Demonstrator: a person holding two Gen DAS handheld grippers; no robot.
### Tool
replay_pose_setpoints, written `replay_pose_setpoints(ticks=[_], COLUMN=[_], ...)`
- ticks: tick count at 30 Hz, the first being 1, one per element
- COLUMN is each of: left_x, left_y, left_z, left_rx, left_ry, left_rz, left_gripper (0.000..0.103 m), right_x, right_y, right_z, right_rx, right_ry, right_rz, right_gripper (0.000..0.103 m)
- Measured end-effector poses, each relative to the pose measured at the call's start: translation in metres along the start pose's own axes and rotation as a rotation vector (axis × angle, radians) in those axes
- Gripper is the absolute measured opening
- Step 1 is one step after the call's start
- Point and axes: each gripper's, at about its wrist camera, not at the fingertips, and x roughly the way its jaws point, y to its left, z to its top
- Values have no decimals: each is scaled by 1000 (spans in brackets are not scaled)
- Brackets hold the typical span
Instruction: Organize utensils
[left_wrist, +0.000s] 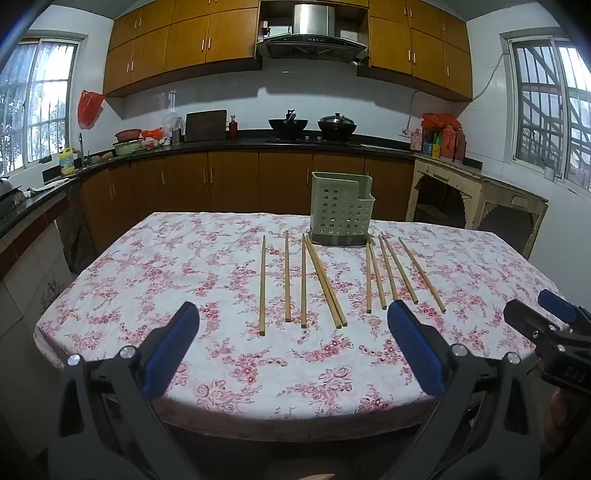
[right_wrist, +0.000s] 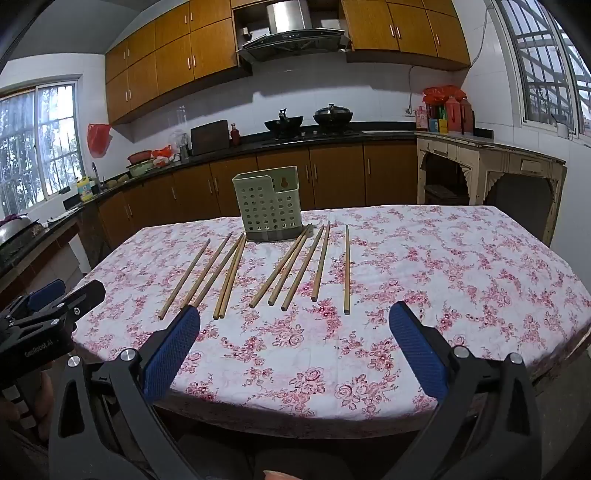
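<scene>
While nothing sits in the green holder (left_wrist: 341, 210) near the tabletop's far edge, as far as visible: ten chopsticks (left_wrist: 303, 280) lying loose before it, all left to stow. Left gripper (left_wrist: 293, 352) and right gripper (right_wrist: 295, 352) spread, empty, at the near edge.

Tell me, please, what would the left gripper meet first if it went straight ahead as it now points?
Probably the chopsticks on the table: the open left gripper points at the left group, with the holder behind. Depth is unclear.
</scene>
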Motion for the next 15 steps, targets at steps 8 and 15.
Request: replay_pose_setpoints(ticks=[8, 15], left_x=[0, 0], left_y=[-2, 0], left_z=[1, 0], left_rx=[-2, -2], left_ry=[2, 1], left_rz=[2, -4], left_gripper=[99, 99], right_x=[0, 0], right_y=[0, -1], right_z=[0, -1], right_rx=[1, 2], right_ry=[0, 1], right_rz=[1, 1], right_gripper=[101, 101])
